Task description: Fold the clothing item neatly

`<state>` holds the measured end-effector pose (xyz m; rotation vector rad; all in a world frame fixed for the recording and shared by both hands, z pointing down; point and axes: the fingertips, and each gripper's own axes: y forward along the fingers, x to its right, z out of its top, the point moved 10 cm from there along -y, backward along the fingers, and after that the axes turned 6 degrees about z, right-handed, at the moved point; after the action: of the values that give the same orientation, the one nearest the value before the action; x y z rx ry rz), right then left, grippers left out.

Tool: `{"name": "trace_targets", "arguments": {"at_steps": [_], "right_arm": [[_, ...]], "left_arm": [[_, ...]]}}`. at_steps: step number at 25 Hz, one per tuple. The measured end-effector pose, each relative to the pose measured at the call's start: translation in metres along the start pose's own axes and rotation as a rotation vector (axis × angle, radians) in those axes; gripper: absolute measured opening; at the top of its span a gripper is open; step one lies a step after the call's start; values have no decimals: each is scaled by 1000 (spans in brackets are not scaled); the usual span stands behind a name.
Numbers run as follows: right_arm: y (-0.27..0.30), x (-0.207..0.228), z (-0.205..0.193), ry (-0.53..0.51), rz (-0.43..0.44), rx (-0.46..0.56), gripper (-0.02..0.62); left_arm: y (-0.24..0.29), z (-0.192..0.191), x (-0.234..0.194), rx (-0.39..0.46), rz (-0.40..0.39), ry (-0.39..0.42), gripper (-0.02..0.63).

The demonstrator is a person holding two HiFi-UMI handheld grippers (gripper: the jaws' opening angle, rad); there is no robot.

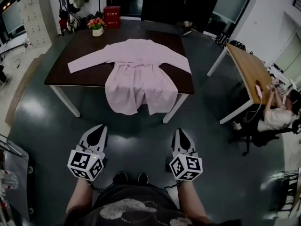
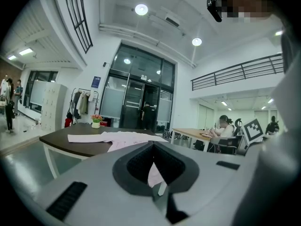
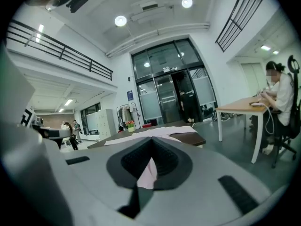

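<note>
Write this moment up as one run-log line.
fold: not started | left gripper: shut, empty | right gripper: shut, empty | pink garment: spread on dark table, hem over near edge, untouched

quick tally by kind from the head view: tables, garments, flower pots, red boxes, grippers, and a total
tables: 2 (dark table, wooden table)
pink garment: 1
flower pot: 1
red box: 1
grippers: 2 (left gripper, right gripper)
total: 7
</note>
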<state>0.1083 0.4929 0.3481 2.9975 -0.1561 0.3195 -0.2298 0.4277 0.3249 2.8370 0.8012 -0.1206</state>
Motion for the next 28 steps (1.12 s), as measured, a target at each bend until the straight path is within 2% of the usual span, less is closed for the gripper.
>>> {"name": "trace_targets", "arguments": {"at_steps": [4, 9, 16, 21, 28], "right_arm": [[-12, 24, 0, -13, -37, 18, -9], [-20, 70, -4, -19, -87, 2, -9], [-12, 117, -14, -23, -96, -25, -9], [20, 147, -17, -5, -125, -35, -9], [90, 187, 4, -83, -163, -29, -9]], "left_arm": [[16, 2, 15, 23, -38, -10, 11], [52, -3, 42, 9, -70, -28, 11], [88, -17, 65, -33, -63, -29, 11], [133, -21, 66, -65, -69, -19, 11], [237, -11, 63, -74, -123, -6, 11]]}}
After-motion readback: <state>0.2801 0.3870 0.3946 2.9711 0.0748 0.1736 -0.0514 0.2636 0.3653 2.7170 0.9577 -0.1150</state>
